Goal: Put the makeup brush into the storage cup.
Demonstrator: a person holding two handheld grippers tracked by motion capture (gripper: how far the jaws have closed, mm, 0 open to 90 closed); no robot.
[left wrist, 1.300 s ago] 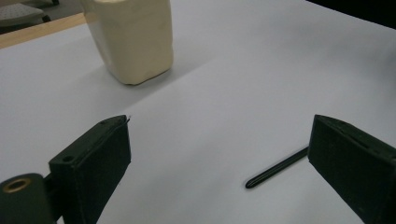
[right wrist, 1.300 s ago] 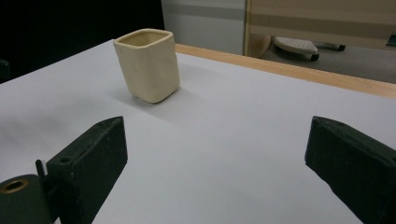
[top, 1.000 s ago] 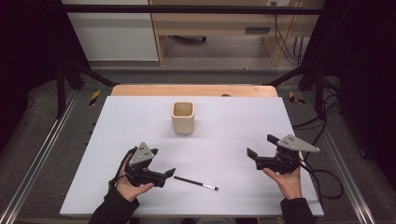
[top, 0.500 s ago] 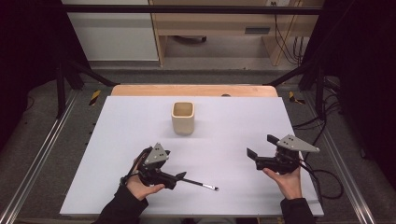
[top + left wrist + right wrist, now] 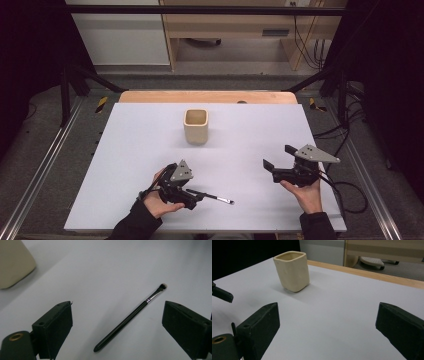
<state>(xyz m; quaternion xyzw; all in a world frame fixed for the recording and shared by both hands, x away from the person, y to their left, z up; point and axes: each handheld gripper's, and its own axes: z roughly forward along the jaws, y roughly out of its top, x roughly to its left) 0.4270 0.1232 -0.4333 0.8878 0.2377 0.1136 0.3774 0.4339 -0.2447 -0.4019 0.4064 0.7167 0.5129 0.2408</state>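
The left gripper (image 5: pixel 192 196) is positioned over the handle end of a thin black brush (image 5: pixel 130 317). Its jaws stand wide apart, one on each side of the brush, and neither jaw touches it. The brush lies flat on the white table (image 5: pixel 125 150). In the left gripper view, the blunt handle end lies nearest the gripper, midway between the jaws. The shaft runs away from the gripper at a slant toward its right-hand jaw. The silver ferrule and pale bristle tip lie farthest out, beyond the jaw tips.

A cream square cup (image 5: pixel 196 126) stands upright, well ahead of the left gripper and apart from the brush.

The right gripper (image 5: pixel 276 163) is held above the table, well apart from the left gripper and the brush. Its jaws stand wide apart with nothing between them. In the right gripper view, the cup (image 5: pixel 292 270) stands ahead of this gripper, toward its left-hand jaw.
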